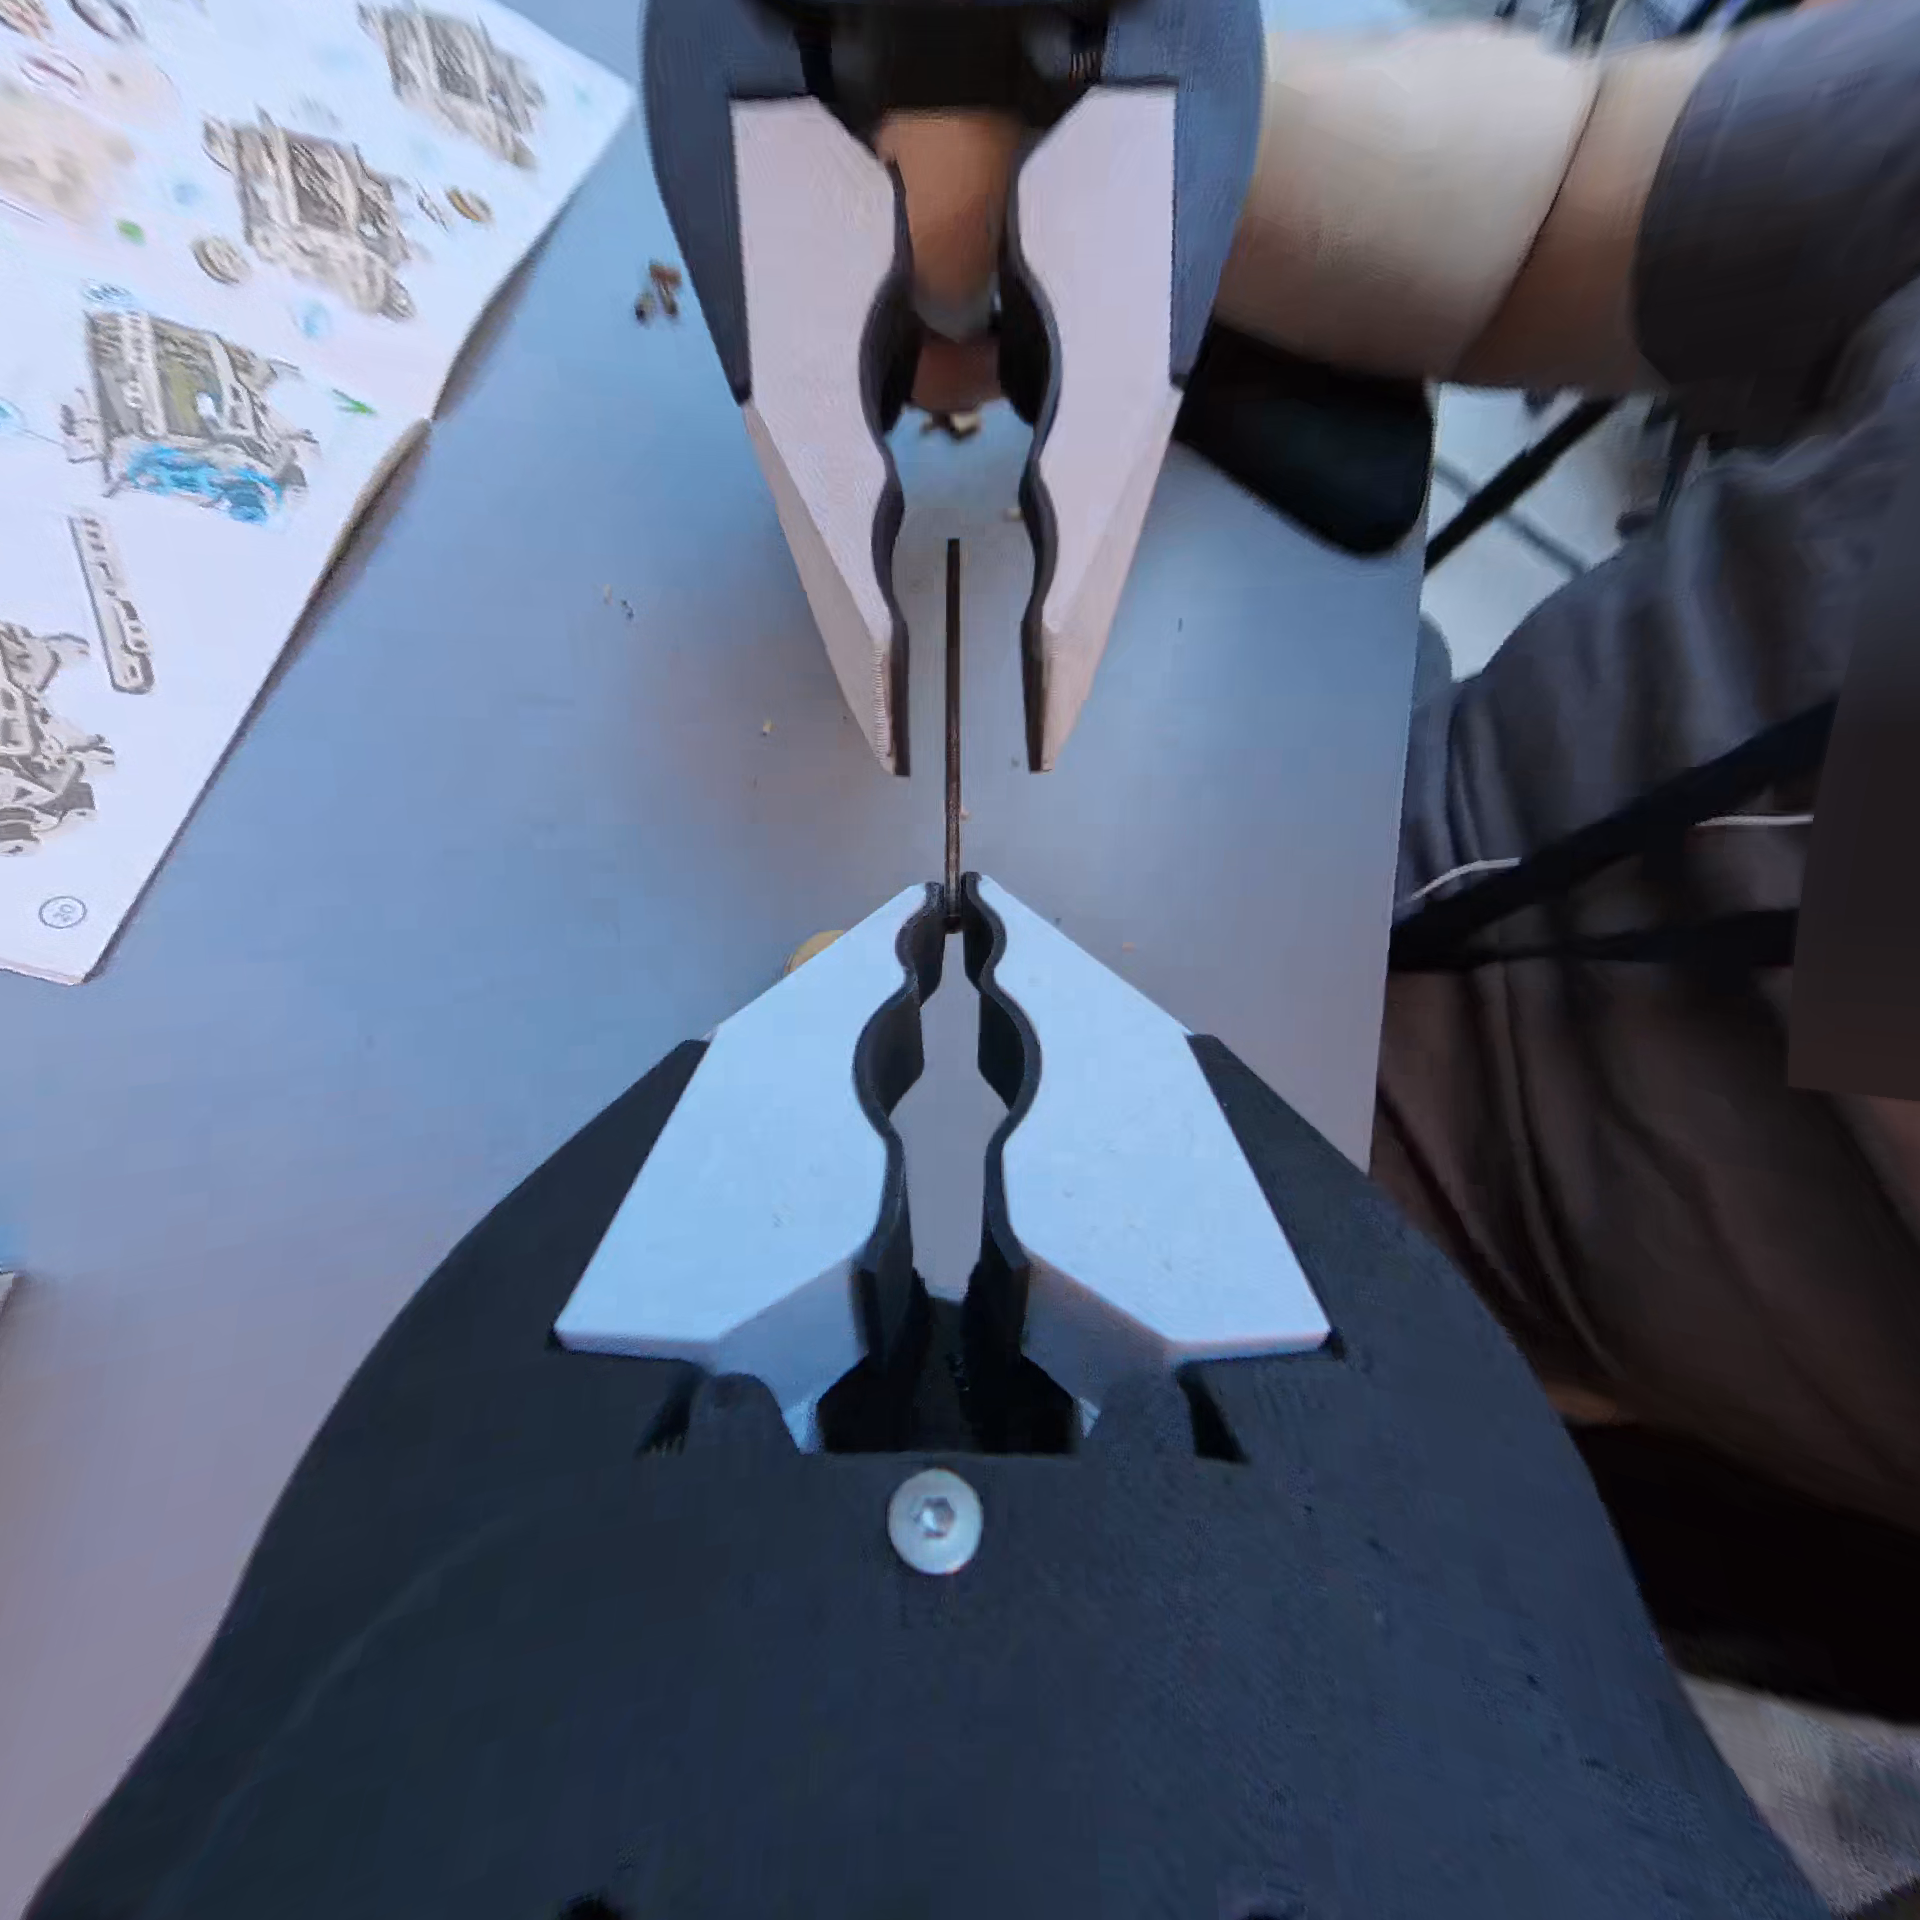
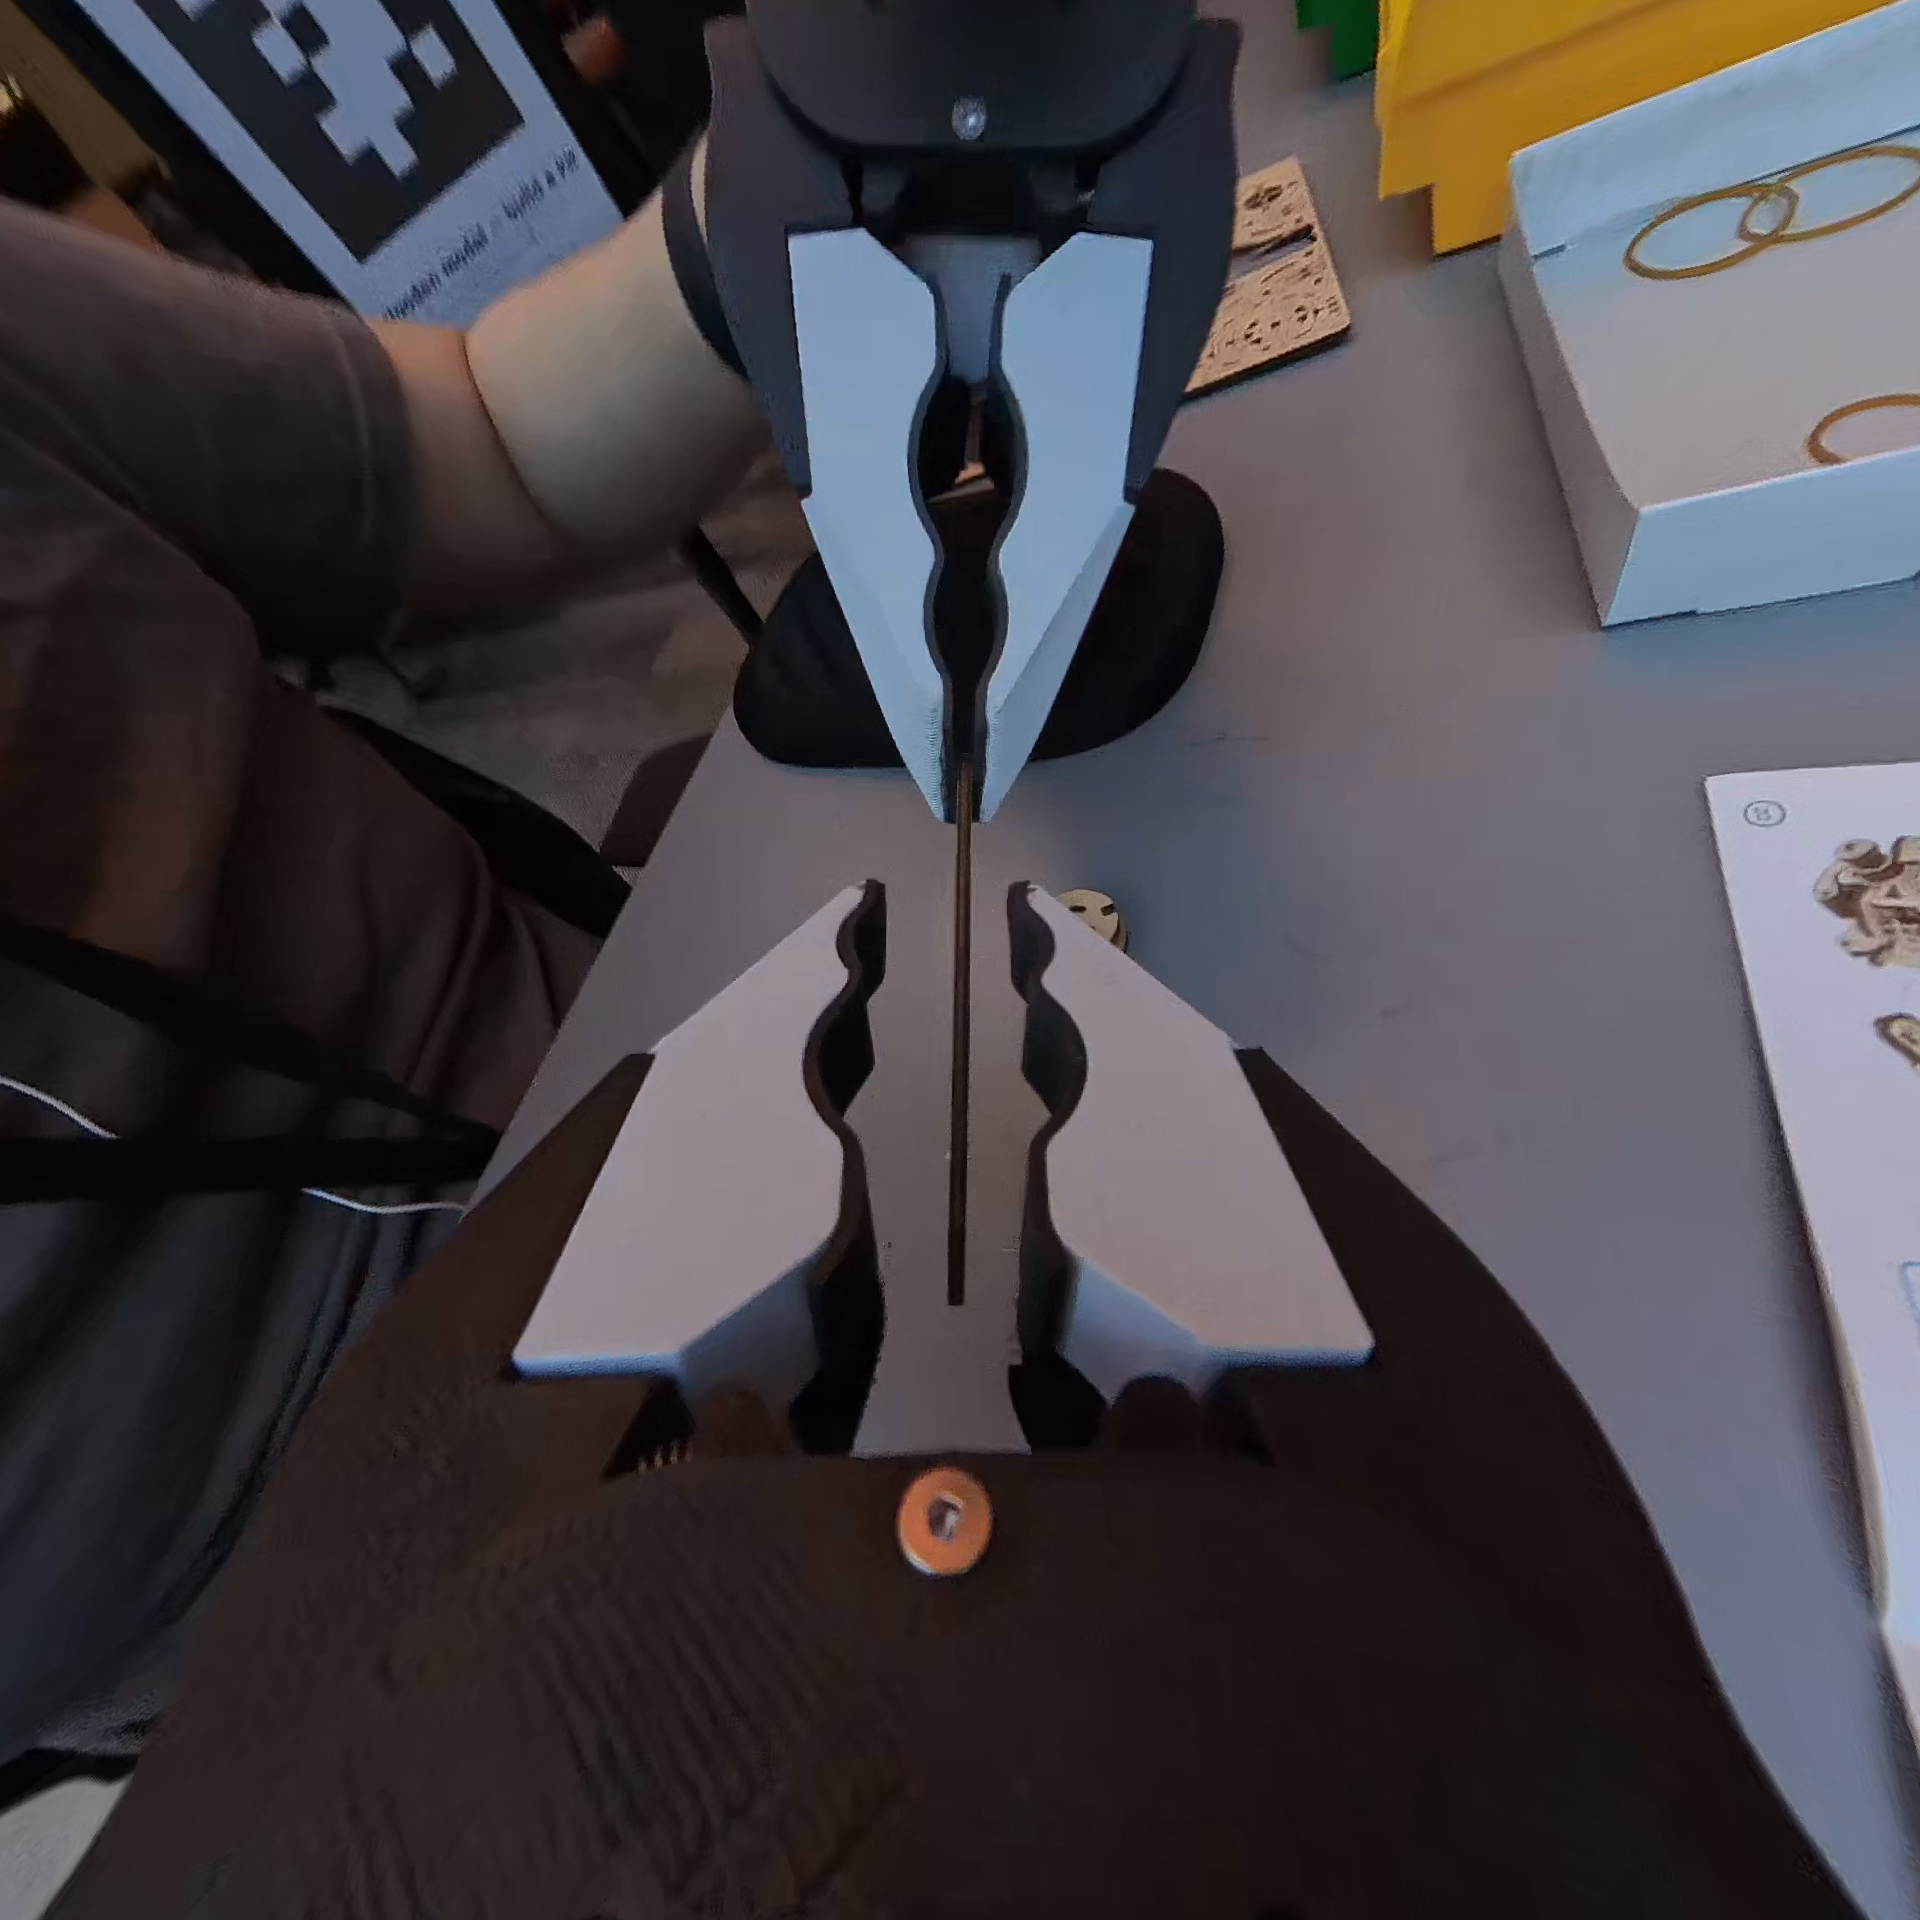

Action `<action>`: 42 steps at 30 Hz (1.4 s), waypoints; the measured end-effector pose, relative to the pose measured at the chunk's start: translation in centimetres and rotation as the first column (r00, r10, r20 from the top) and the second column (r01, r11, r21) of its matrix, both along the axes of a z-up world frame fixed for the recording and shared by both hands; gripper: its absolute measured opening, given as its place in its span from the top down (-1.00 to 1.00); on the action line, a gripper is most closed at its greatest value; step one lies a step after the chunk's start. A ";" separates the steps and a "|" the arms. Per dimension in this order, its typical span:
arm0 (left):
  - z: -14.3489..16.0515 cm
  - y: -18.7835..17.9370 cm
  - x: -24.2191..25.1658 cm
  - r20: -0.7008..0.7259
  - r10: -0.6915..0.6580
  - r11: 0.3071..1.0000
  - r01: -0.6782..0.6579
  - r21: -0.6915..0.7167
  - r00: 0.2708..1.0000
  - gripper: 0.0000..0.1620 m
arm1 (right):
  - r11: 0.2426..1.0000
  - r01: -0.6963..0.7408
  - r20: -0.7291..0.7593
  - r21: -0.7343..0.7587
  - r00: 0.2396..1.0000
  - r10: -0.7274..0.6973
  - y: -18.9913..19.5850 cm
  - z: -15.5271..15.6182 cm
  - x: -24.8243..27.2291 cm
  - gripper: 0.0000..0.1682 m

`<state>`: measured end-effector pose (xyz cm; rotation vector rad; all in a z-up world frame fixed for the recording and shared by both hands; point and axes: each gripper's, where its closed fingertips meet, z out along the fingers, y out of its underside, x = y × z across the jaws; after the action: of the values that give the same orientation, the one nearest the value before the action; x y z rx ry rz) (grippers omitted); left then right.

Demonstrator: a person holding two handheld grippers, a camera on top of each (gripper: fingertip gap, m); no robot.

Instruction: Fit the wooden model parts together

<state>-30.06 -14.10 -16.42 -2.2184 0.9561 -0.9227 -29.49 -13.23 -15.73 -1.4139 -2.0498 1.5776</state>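
A thin, dark wooden piece (image 1: 953, 727) is seen edge-on, so it looks like a long stick. It hangs in the air above the grey counter (image 1: 520, 831), between the two claws.

The left claw (image 1: 953, 904) is clenched on one end of the piece, right at its tips. The right claw (image 2: 945, 899) is released. Its two fingers stand apart, and the piece runs down the gap between them without touching either one, as far as I can tell. The two claws point at each other, nose to nose.

This looks like a hand-over or a shared grip. The piece is lined up inside the right claw but not yet pinched there. Next, the right claw needs to close gently on the flat sides, straight and not crooked, because the wood is thin and could bend or snap.

A small round wooden part (image 2: 1093, 914) lies on the counter just past the right claw's tip. It may be the part to join on. Farther out lie an instruction sheet (image 1: 208, 468), a white box (image 2: 1714, 416) with wooden rings (image 2: 1766, 218), and a cut-out wooden sheet (image 2: 1283, 281).
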 end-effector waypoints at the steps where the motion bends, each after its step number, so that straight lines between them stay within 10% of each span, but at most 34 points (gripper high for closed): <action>1: -0.1 -0.3 0.1 -0.053 -0.045 0.999 0.044 -0.026 0.998 0.99 | 0.999 -0.022 0.011 0.042 1.000 0.021 -0.1 0.0 -0.2 0.74; 7: 0.5 0.1 -0.2 -0.309 -0.215 0.975 0.182 -0.131 0.926 0.99 | 0.990 -0.117 0.245 0.077 0.965 0.095 -0.8 -1.0 -1.2 0.71; 13: 0.7 1.8 -0.7 -0.348 -0.164 0.986 0.145 -0.081 0.923 0.91 | 0.996 -0.035 0.152 0.088 0.988 0.021 0.0 -1.0 -1.9 1.00; 19: 2.7 3.2 -0.7 0.122 0.137 0.990 -0.141 0.020 0.983 0.49 | 0.888 0.145 -0.041 -0.437 0.983 -0.181 2.7 4.2 -3.7 1.00; 24: 2.5 2.7 0.9 0.334 0.163 0.985 -0.173 0.000 0.928 0.92 | 0.756 0.148 -0.087 -0.637 0.961 -0.261 3.7 6.1 -4.6 1.00; 31: 0.9 2.3 0.9 0.330 0.168 0.985 -0.143 -0.097 0.929 1.00 | 0.796 0.082 -0.081 -0.600 0.983 -0.162 3.8 5.4 -4.0 0.74; 42: -1.4 1.3 0.8 0.207 0.117 0.979 -0.078 -0.188 0.971 1.00 | 0.891 0.040 0.017 -0.452 0.999 -0.036 3.0 2.7 -3.5 1.00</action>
<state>-29.28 -12.83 -17.81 -2.2301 0.6799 -1.2164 -32.99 -10.24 -13.03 -1.5876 -1.7075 2.1332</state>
